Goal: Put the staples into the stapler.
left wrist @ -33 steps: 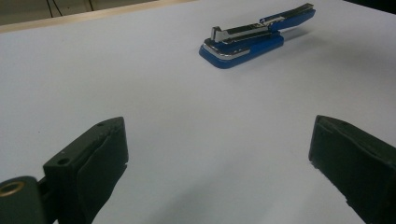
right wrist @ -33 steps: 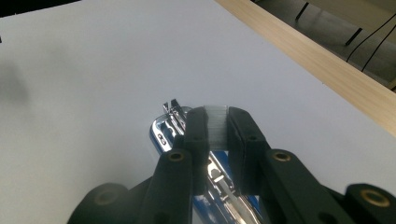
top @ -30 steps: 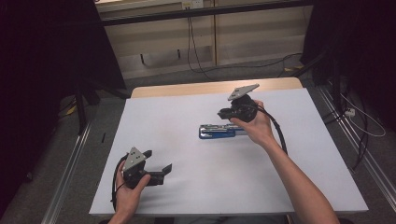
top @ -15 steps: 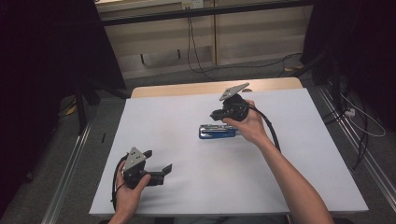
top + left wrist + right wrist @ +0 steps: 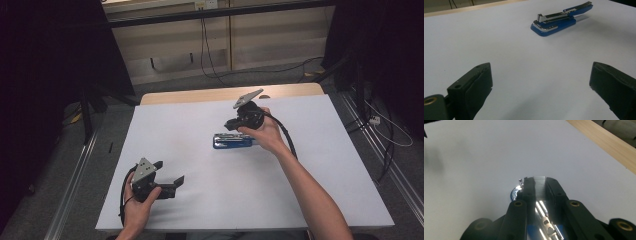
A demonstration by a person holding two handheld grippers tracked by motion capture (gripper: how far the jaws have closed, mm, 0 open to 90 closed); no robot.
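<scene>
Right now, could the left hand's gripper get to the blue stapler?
Probably yes. The left gripper has open fingers, and bare white table lies between it and the blue stapler. The right gripper already hovers over it, though.

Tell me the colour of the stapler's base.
The stapler has a blue base with a silvery metal magazine on top; the left gripper view shows it best.

I count one stapler (image 5: 232, 140), blue, lying opened on the table (image 5: 200, 125). One strip of staples (image 5: 539, 185) sits between the right gripper's (image 5: 539, 184) jaws. I count two grippers: right, and left (image 5: 167, 175). Each has two black jaws, one cable and one grey plate. One table, one white sheet over it.
</scene>
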